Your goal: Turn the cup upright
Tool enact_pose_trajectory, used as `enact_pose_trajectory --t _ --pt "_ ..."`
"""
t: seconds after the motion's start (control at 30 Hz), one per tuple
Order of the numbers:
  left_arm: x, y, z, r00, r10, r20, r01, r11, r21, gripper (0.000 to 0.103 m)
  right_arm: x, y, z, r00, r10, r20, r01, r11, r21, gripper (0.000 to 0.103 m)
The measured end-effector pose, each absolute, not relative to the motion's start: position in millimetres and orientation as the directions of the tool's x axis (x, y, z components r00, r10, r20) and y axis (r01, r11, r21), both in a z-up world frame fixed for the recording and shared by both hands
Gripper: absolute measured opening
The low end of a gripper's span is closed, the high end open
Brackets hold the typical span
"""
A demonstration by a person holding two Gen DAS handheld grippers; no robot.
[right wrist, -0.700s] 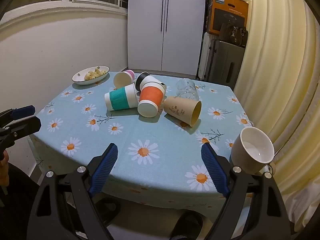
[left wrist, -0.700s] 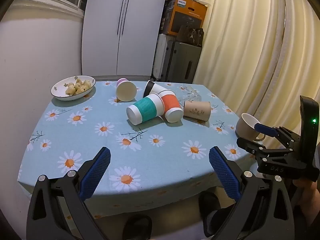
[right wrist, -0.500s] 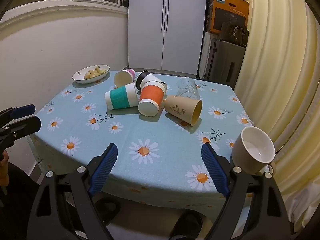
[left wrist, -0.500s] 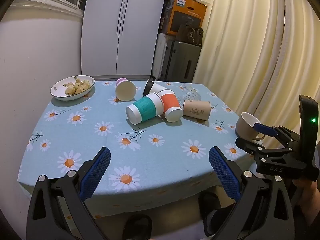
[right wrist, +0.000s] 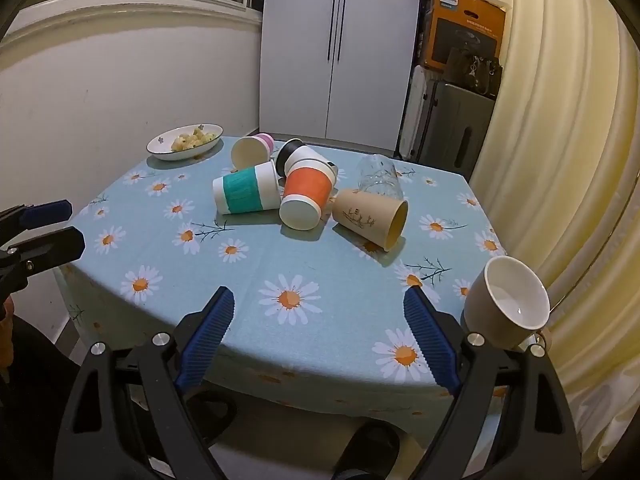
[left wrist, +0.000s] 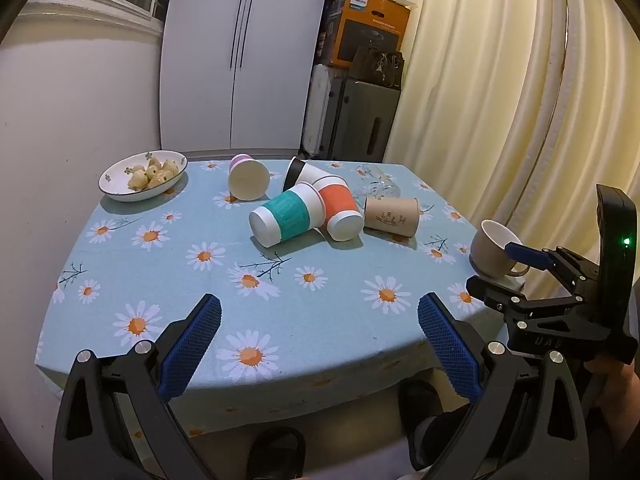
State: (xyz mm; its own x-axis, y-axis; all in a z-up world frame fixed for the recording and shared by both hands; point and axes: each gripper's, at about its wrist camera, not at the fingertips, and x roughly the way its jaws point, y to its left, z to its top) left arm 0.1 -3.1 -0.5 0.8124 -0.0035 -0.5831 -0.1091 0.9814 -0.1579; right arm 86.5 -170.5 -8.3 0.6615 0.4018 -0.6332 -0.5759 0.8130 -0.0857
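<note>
Several cups lie on their sides mid-table: a teal-banded cup [left wrist: 285,219] [right wrist: 245,193], an orange-banded cup [left wrist: 340,213] [right wrist: 306,198], a brown paper cup [left wrist: 391,217] [right wrist: 370,219], a pink cup [left wrist: 248,176] [right wrist: 252,150], a black-and-white cup [left wrist: 302,171] [right wrist: 299,156] and a clear glass [left wrist: 378,183] [right wrist: 378,176]. A beige mug [left wrist: 494,253] [right wrist: 508,304] leans tilted at the table's right edge. My left gripper [left wrist: 318,346] is open and empty over the front edge. My right gripper [right wrist: 318,338] is open and empty, just left of the mug.
A white dish of food [left wrist: 143,175] [right wrist: 185,146] stands at the back left. The table [left wrist: 224,264] has a daisy cloth. Curtains [left wrist: 520,100] hang close on the right. A fridge [left wrist: 240,56] and stacked boxes [left wrist: 366,28] stand behind.
Both views have shifted slightly; the grippers stay open and empty, and no cup has moved.
</note>
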Motion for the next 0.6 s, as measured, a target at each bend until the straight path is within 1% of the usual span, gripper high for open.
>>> enact_pose_trajectory --t 0.6 --pt "-0.3 -4.7 -2.2 0.808 -0.003 -0.590 -0.106 0.983 -0.150 0.096 88.3 -171.1 -9.1 0.660 0.403 -0.634 -0.574 0.815 -0.080 0.086"
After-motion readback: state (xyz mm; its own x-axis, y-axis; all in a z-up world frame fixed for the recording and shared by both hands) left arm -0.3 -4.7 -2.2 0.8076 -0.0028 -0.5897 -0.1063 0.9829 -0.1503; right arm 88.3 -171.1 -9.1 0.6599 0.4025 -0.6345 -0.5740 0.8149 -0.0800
